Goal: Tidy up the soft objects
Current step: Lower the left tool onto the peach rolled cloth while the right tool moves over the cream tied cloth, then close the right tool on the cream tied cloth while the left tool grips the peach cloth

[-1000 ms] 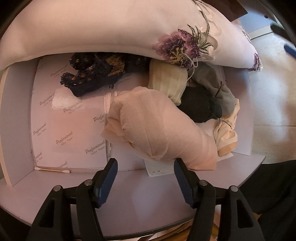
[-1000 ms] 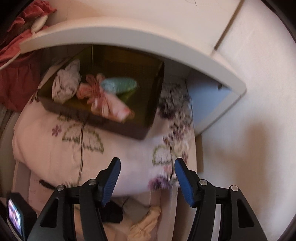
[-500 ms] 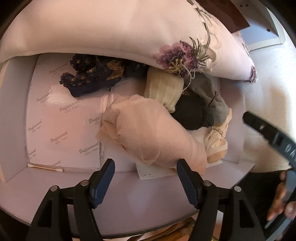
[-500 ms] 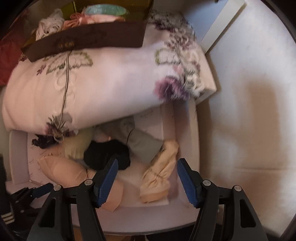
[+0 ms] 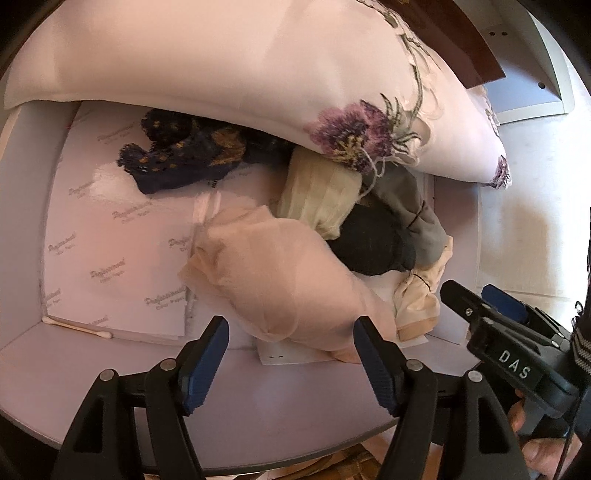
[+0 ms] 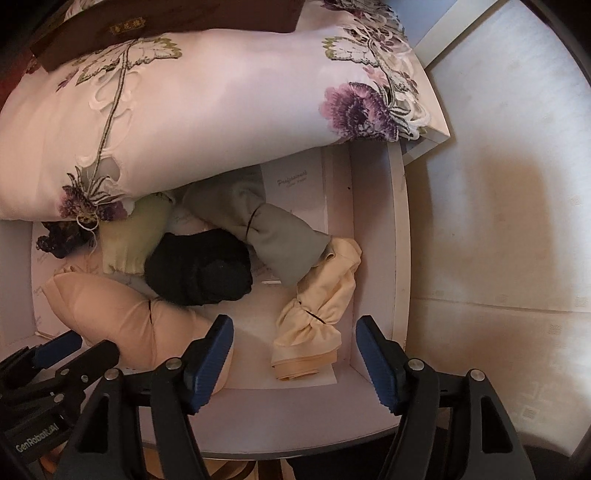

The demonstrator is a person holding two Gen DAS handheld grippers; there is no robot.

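An open white drawer (image 5: 110, 373) (image 6: 397, 236) holds several rolled soft bundles. A peach bundle (image 5: 284, 280) (image 6: 122, 325) lies nearest, with a black one (image 5: 373, 243) (image 6: 199, 273), a pale green one (image 5: 321, 192) (image 6: 133, 236), a grey one (image 5: 417, 210) (image 6: 273, 236), a cream tied one (image 5: 417, 302) (image 6: 317, 310) and a dark navy lace piece (image 5: 181, 155) (image 6: 62, 236) around it. My left gripper (image 5: 290, 360) hangs open just above the peach bundle's near end. My right gripper (image 6: 295, 363) (image 5: 480, 299), its jaws opening, hovers over the cream bundle without touching it.
A large pink pillow (image 5: 229, 62) (image 6: 207, 99) with embroidered purple flowers overhangs the drawer's back. A brown box (image 6: 122, 26) rests on the pillow. A cotton swab (image 5: 75, 326) lies on the printed liner paper (image 5: 114, 236). Pale carpet (image 6: 498, 221) lies to the right.
The right gripper has tilted down and dropped from the brown box and pillow to the drawer's right side, entering the left wrist view. Both jaws have widened slightly. The left gripper stayed put.
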